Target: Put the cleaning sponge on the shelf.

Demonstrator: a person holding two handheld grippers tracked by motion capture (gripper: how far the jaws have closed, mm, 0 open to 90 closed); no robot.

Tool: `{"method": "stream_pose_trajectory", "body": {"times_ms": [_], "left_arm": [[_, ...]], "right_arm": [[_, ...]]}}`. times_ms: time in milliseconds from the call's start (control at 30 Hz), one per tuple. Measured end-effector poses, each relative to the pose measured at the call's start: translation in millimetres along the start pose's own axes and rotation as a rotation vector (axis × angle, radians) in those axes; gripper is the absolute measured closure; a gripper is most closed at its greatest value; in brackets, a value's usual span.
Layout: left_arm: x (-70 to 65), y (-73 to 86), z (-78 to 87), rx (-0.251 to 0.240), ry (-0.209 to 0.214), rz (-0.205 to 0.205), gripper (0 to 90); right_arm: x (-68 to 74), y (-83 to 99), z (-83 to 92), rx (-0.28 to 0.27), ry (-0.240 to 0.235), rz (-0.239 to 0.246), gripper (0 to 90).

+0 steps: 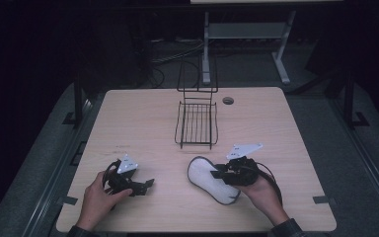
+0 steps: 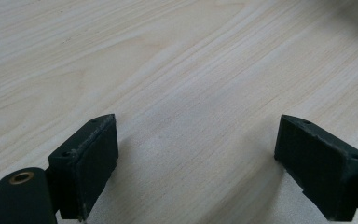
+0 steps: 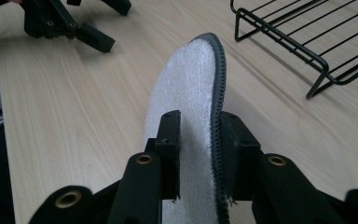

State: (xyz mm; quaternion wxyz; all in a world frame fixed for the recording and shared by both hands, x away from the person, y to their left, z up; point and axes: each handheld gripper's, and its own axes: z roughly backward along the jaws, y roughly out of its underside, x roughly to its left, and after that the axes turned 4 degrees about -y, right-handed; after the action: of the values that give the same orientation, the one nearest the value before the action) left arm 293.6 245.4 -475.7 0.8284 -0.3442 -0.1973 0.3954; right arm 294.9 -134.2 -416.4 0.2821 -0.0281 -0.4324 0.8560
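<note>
A white fleecy insole (image 1: pixel 203 177) with a grey stitched edge is at the front right of the wooden table (image 1: pixel 143 118). My right gripper (image 1: pixel 220 173) is shut on it. In the right gripper view the insole (image 3: pixel 191 79) stands on edge between the two black pads, which press on both of its faces where the gripper (image 3: pixel 199 135) holds it. My left gripper (image 1: pixel 147 185) rests at the front left, held by a hand. Its jaws stand wide apart over bare wood in the left gripper view (image 2: pixel 196 154), with nothing between them.
A black wire rack (image 1: pixel 196 123) with a tall back stands at the table's middle, just beyond the insole; its near corner (image 3: pixel 307 42) is to the right in the right gripper view. A round cable hole (image 1: pixel 228 100) lies at the back. The left gripper (image 3: pixel 74 25) appears at the upper left of that view.
</note>
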Motion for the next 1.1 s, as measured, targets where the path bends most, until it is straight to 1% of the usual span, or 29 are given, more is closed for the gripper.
{"method": "stream_pose_trajectory", "body": {"times_ms": [33, 133, 400, 600, 867, 1100], "left_arm": [[0.0, 0.0, 0.0, 0.000, 0.000, 0.000, 12.6], [0.0, 0.0, 0.0, 0.000, 0.000, 0.000, 12.6], [0.1, 0.0, 0.0, 0.000, 0.000, -0.001, 12.6], [0.0, 0.0, 0.0, 0.000, 0.000, 0.000, 12.6], [-0.2, -0.1, -0.2, -0.002, 0.000, 0.003, 12.6], [-0.2, -0.1, -0.2, -0.002, 0.000, 0.003, 12.6]], "right_arm": [[0.0, -0.3, 1.3, -0.005, -0.002, -0.006, 72.2], [-0.4, -1.0, 3.9, -0.015, -0.009, 0.002, 75.0], [1.0, -3.5, 8.6, -0.033, -0.019, -0.005, 79.9], [-1.5, -5.8, 12.0, -0.040, -0.022, -0.018, 81.1], [-6.5, -8.4, 15.1, -0.051, -0.015, -0.018, 81.5], [-11.8, -13.0, 20.2, -0.080, -0.015, -0.022, 81.5]]}}
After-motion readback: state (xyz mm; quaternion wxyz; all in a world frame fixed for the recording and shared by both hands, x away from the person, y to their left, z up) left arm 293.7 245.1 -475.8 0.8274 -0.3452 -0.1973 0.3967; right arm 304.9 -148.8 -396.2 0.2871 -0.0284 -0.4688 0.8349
